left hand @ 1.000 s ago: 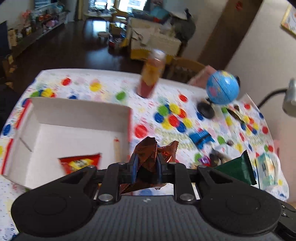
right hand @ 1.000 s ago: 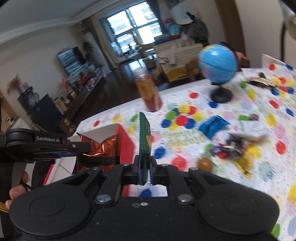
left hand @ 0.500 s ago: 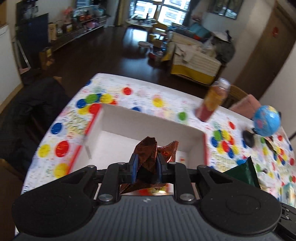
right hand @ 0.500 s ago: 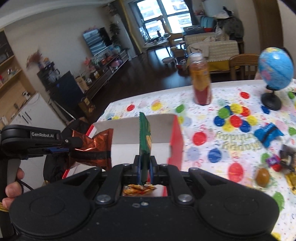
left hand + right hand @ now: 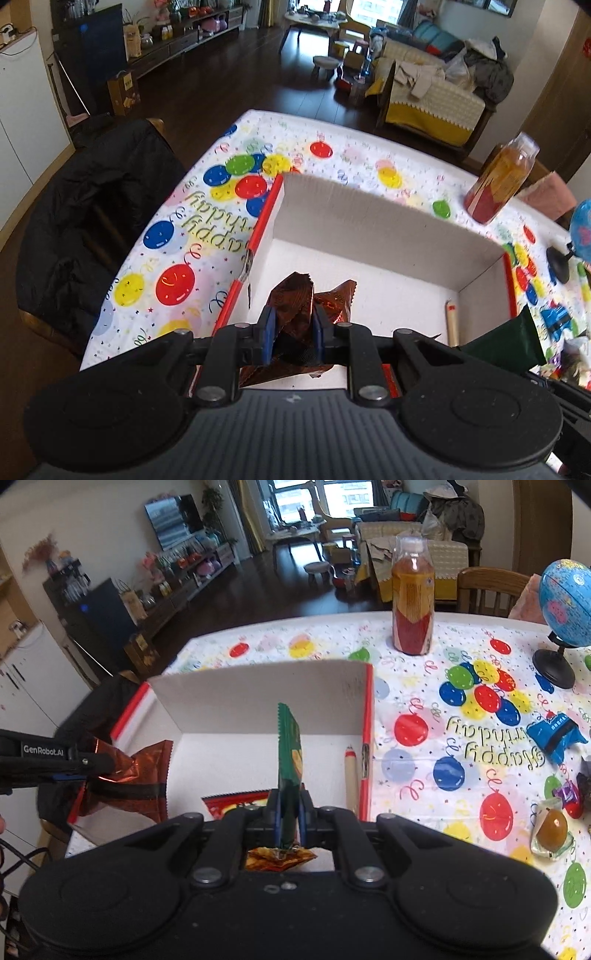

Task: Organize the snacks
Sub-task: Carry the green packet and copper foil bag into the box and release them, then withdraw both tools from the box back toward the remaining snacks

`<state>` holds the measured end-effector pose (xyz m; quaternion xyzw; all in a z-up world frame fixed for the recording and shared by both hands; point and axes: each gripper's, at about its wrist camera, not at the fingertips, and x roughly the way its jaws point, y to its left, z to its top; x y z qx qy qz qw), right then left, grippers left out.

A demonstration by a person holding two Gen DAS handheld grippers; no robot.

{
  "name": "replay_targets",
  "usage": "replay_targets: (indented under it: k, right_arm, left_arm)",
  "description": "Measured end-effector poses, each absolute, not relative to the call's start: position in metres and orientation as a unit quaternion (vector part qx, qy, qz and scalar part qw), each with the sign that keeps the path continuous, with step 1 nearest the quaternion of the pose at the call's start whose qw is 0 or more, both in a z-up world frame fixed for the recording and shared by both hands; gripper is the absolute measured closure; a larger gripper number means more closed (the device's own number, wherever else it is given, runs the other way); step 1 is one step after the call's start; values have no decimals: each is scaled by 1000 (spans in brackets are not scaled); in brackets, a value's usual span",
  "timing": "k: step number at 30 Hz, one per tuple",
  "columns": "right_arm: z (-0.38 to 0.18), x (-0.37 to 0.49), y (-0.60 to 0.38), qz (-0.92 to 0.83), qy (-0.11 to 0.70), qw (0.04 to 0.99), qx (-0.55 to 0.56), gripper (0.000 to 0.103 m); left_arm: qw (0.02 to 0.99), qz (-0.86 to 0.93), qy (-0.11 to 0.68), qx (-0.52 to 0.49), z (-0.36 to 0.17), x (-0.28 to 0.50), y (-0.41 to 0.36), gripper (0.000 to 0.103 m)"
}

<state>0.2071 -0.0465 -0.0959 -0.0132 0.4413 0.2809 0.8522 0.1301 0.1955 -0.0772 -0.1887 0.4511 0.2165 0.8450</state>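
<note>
My left gripper (image 5: 291, 326) is shut on a crumpled copper-brown foil snack packet (image 5: 295, 299), held over the near part of a white open box (image 5: 373, 218) with red edges. From the right wrist view the same packet (image 5: 129, 775) hangs at the box's left side under the left gripper (image 5: 92, 766). My right gripper (image 5: 288, 812) is shut on a thin green snack packet (image 5: 290, 753), edge-on, above the box (image 5: 258, 698). Inside the box lie a red and yellow packet (image 5: 236, 801) and a pale stick-shaped snack (image 5: 351, 779).
A balloon-print cloth (image 5: 461, 716) covers the table. On it stand an orange drink bottle (image 5: 412, 602) and a blue globe (image 5: 565, 602); a blue packet (image 5: 554, 734) and several small wrapped sweets (image 5: 554, 827) lie at the right. A dark jacket on a chair (image 5: 92, 221) sits beside the table's left edge.
Both grippers have swung left and lower with their packets, from beside the box's right wall to above its inside. The grips have not changed.
</note>
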Motion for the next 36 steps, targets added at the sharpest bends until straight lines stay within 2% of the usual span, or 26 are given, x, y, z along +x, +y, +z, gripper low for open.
replay_targets:
  k: [5, 18, 23, 25, 26, 29, 31, 34, 36]
  right_arm:
    - [-104, 204, -40, 273, 445, 853, -33, 96]
    - [-106, 194, -38, 278, 454, 845, -38, 82]
    - [-101, 188, -41, 286, 453, 844, -31, 79]
    - [-97, 186, -44, 289, 450, 845, -29, 72]
    - [-95, 184, -45, 291, 447, 845, -28, 70]
    - [-87, 178, -50, 294, 437, 850, -26, 51]
    - [-81, 174, -54, 295, 427, 855, -24, 34]
    - [-73, 168, -58, 298, 416, 859, -25, 28]
    - [-68, 165, -61, 298, 411, 861, -23, 23]
  left_arm:
    - [844, 206, 464, -172, -91, 136, 190, 83]
    - [836, 201, 486, -156, -106, 133, 181, 82]
    - [839, 203, 480, -156, -98, 126, 179, 68]
    - [842, 203, 475, -157, -94, 122, 177, 50]
    - [844, 204, 471, -157, -91, 120, 176, 47]
    - [848, 202, 465, -156, -84, 114, 173, 46]
    - [850, 199, 462, -156, -80, 110, 170, 46]
    - [855, 197, 454, -153, -74, 104, 167, 39]
    - [860, 193, 447, -150, -68, 100, 164, 38]
